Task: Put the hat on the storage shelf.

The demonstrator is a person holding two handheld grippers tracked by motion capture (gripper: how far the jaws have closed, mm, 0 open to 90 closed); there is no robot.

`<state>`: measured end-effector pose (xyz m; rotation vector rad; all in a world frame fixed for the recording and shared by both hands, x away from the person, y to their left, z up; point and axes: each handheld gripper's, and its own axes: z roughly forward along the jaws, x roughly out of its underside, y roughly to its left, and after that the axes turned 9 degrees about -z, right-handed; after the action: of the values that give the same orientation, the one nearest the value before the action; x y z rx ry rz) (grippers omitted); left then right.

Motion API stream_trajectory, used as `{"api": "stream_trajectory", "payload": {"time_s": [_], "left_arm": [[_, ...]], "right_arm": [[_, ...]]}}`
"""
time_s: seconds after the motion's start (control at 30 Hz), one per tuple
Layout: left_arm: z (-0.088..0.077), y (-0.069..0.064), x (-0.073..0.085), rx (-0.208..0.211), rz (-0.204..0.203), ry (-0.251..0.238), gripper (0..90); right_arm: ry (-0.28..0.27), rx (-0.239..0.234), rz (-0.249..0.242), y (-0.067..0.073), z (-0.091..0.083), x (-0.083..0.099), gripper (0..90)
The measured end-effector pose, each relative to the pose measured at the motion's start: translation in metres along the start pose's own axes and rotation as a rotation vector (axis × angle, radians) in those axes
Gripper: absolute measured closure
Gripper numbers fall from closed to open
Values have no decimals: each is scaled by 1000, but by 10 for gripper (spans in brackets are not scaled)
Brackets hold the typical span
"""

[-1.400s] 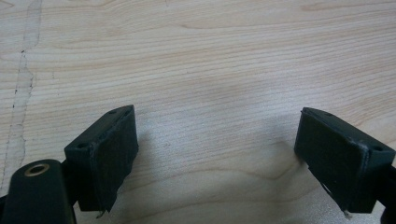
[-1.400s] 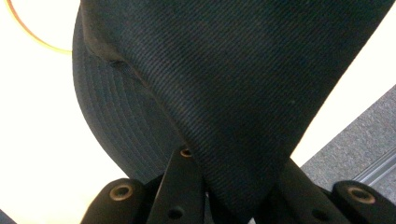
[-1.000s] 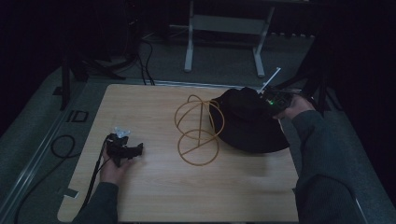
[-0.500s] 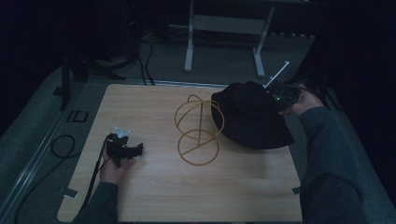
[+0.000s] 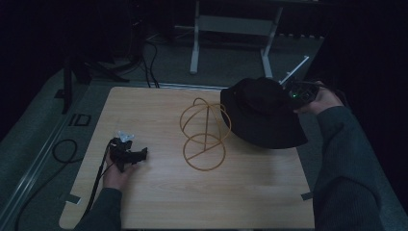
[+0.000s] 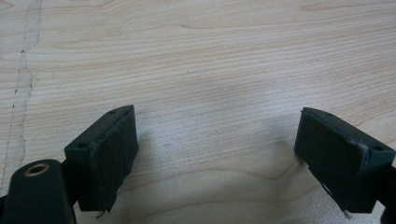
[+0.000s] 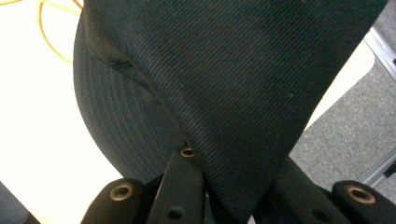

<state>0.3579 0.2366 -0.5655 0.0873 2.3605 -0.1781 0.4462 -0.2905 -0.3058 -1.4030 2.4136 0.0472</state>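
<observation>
- The right gripper has its jaws pinched tight on the fabric of a black hat; in the right gripper view the dark ribbed cloth is bunched between the two jaws, with the stitched brim curving off to one side.
- The hat sits at the far right of the wooden table, its brim reaching past the table's right edge, tilted up on the side where it is gripped.
- The right hand holds that gripper out beyond the table's right edge, forearm in a dark sleeve running up from the bottom.
- The left gripper is spread wide and holds nothing; the left gripper view shows bare wood between its jaws.
- The left hand rests low on the table's near left part, gripper pointing right.
- A yellow wire frame of hoops stands mid-table, just beside the hat's left brim.
</observation>
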Motion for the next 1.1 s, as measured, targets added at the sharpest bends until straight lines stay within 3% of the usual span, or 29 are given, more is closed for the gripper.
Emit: {"api": "stream_trajectory", "payload": {"time_s": [0.6,1.1], "left_arm": [[0,0,0,1,2,0,137],[0,0,0,0,2,1,137]], "right_arm": [[-33,28,-12,-4,-20,7,866],[-87,6,-21,-4,-33,19,866]]}}
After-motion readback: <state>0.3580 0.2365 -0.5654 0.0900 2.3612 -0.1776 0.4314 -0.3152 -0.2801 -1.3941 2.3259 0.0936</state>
